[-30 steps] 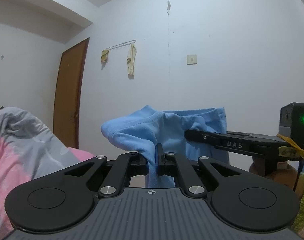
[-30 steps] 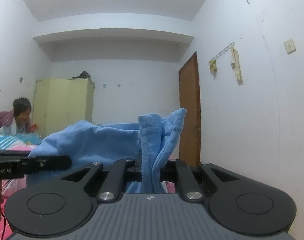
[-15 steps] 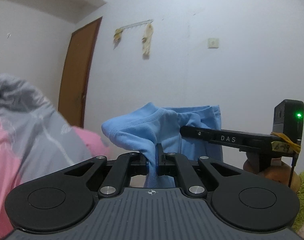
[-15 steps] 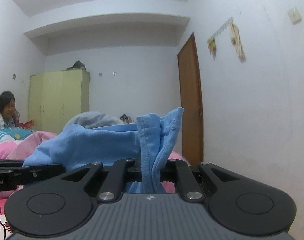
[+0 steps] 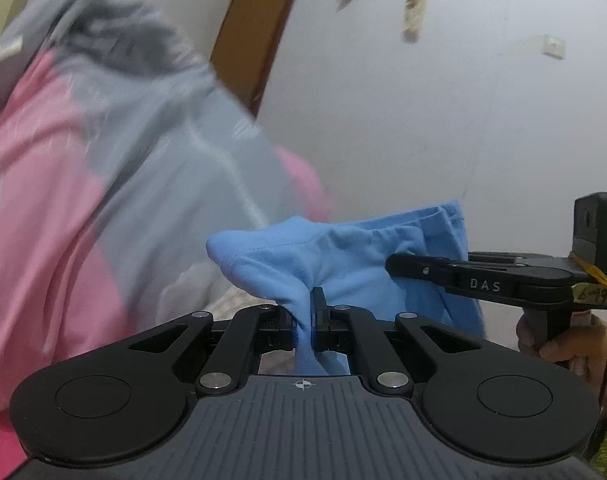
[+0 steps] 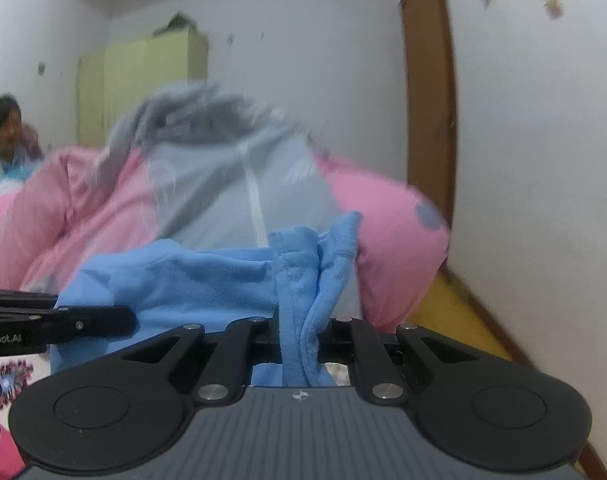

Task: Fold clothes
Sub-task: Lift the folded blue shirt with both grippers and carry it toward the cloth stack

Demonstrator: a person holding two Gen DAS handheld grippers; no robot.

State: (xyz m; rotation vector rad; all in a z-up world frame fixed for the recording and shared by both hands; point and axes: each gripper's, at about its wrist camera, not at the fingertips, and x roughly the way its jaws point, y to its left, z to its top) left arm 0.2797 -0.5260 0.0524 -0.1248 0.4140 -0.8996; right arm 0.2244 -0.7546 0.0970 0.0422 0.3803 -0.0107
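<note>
On the left, the left claw (image 5: 302, 312) is clenched on a bunched edge of the soft light-blue knit garment (image 5: 343, 256), which hangs in the air between the two claws, in front of the heaped pink and grey quilt (image 5: 103, 184) on the bed. On the right, the right claw (image 6: 301, 340) grips a thick doubled hem of the same garment (image 6: 207, 276). Both views are blurred, which suggests fast motion. The left hold looks thin, so a sharp swing could pull the cloth free there. The slack middle could also drag across the quilt, skewing the fold and leaving the edges uneven.
</note>
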